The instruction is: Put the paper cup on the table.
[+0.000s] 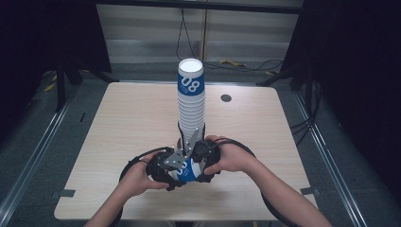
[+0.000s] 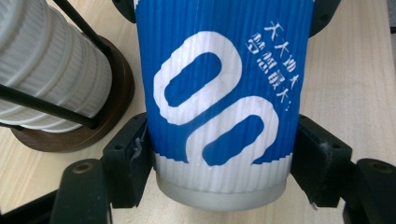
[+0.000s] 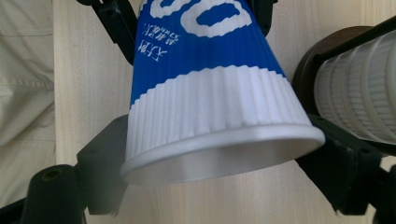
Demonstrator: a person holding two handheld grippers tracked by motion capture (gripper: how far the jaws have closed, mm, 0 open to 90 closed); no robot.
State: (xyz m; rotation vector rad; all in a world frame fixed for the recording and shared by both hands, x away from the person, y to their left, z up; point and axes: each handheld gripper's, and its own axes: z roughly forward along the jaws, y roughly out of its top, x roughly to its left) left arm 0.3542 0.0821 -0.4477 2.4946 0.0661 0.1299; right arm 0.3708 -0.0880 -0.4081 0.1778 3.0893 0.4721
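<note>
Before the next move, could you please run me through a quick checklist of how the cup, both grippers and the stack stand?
1. Left gripper jaws clamp the blue cup near its base: ok.
2. Right gripper jaws sit at the cup's rim end: ok.
3. Right grip firmness: cannot tell.
4. Cup undented: ok.
5. Cup stack upright in its holder: ok.
6. Cup apart from the stack: ok.

Loose cup [image 1: 187, 171] mostly hidden by both hands and grippers in high view. Cup stack [image 2: 44, 70] beside it cut off at frame edge in both gripper views. Small print on cup [image 2: 275, 58] too blurred to read.
</note>
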